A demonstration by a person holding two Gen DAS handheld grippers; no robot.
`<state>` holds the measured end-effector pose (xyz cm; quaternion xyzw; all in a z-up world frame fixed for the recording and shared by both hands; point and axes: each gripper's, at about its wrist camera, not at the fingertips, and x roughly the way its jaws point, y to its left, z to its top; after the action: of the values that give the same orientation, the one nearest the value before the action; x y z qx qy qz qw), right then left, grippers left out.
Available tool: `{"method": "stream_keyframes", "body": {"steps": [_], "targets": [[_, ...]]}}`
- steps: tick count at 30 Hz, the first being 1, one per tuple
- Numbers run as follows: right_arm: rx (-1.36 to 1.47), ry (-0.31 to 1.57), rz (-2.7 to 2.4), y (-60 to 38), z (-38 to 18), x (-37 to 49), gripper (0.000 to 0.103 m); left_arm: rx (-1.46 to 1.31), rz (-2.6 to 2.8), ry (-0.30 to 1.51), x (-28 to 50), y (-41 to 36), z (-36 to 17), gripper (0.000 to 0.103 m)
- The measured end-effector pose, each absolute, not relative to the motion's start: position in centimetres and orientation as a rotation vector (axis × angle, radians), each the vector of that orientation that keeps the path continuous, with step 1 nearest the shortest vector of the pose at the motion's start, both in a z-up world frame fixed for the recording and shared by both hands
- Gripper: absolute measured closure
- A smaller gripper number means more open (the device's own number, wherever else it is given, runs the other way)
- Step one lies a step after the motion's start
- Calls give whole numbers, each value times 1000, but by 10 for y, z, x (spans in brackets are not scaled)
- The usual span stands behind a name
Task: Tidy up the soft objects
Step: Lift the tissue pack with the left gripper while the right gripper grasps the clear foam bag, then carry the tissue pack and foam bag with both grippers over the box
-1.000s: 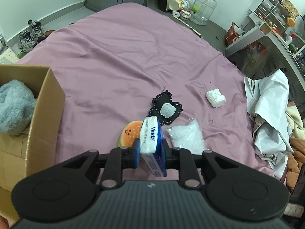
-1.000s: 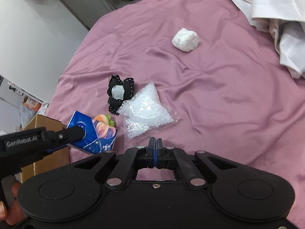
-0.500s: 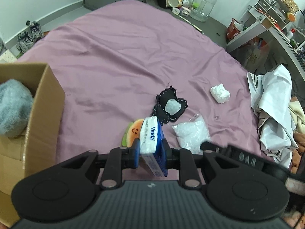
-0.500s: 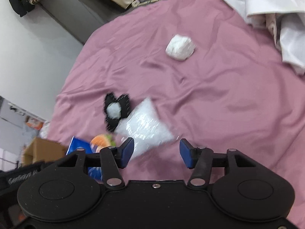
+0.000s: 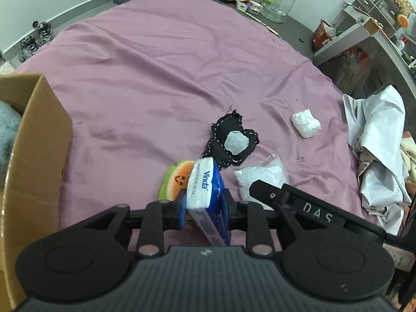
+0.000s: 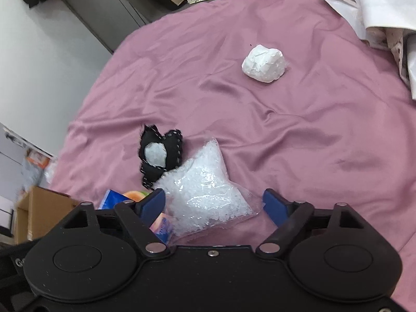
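My left gripper (image 5: 204,204) is shut on a blue and white Vinda tissue pack (image 5: 206,192), held above the purple bed sheet (image 5: 156,83). An orange plush toy (image 5: 176,179) lies just beyond it. My right gripper (image 6: 214,205) is open, its jaws on either side of a clear bag of white beads (image 6: 205,189), which also shows in the left wrist view (image 5: 262,176). A black heart-shaped cushion (image 6: 160,153) lies beside the bag. A white crumpled wad (image 6: 265,63) lies farther off.
A cardboard box (image 5: 31,161) with a grey fluffy item (image 5: 7,135) inside stands at the left. White cloths (image 5: 377,140) are heaped at the bed's right edge. Shelves, bottles and shoes stand on the floor beyond the bed.
My right gripper has opened from fully shut and moved forward and down over the bead bag. My left gripper has stayed shut on the tissue pack and barely moved.
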<state>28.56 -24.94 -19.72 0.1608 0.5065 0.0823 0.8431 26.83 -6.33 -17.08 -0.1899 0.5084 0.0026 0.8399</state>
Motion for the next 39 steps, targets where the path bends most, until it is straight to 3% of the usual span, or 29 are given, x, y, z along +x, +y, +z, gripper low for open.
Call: {"method": "stream_keyframes", "body": {"steps": [2, 4, 6, 12, 28, 39], "targets": [[332, 1067, 173, -249, -198, 285, 27, -422, 6, 1078, 269, -62, -173, 79], [303, 1077, 180, -248, -196, 284, 46, -441, -1, 1086, 269, -62, -174, 79], [312, 1096, 192, -248, -194, 283, 55, -455, -10, 1087, 267, -63, -170, 83], [315, 1090, 195, -247, -179, 273, 69, -429, -30, 1035, 254, -70, -143, 84], [340, 933, 315, -233, -106, 241, 70, -413, 0, 936, 223, -34, -84, 84], [320, 857, 371, -211, -85, 222, 70, -352, 20, 868, 200, -4, -49, 84]]}}
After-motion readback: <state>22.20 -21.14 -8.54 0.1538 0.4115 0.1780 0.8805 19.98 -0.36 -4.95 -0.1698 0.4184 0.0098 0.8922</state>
